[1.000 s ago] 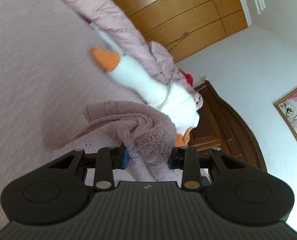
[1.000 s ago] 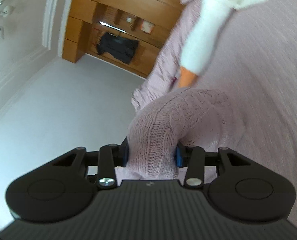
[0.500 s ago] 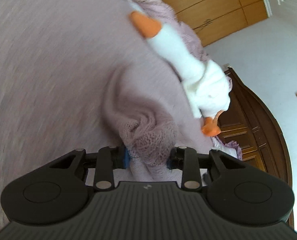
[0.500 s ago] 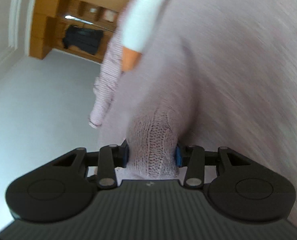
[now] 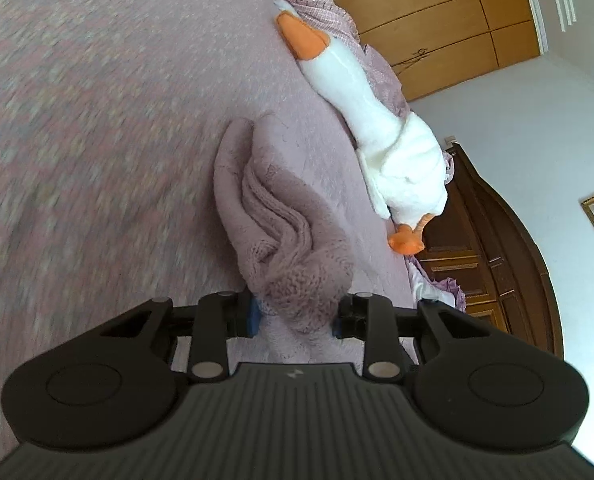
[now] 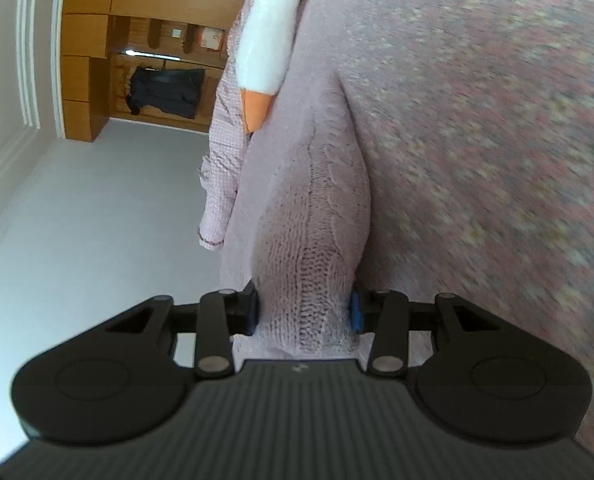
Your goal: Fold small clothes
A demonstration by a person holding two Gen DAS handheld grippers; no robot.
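The fold looks barely begun: the left gripper and right gripper each pinch a bunched end of the mauve knit garment, which trails rumpled over the bed beside a plush goose

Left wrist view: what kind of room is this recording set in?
Most likely a bedroom. A pink bedspread fills the view, with a goose plush toy lying on it, a wooden wardrobe behind and a dark wooden headboard at the edge.
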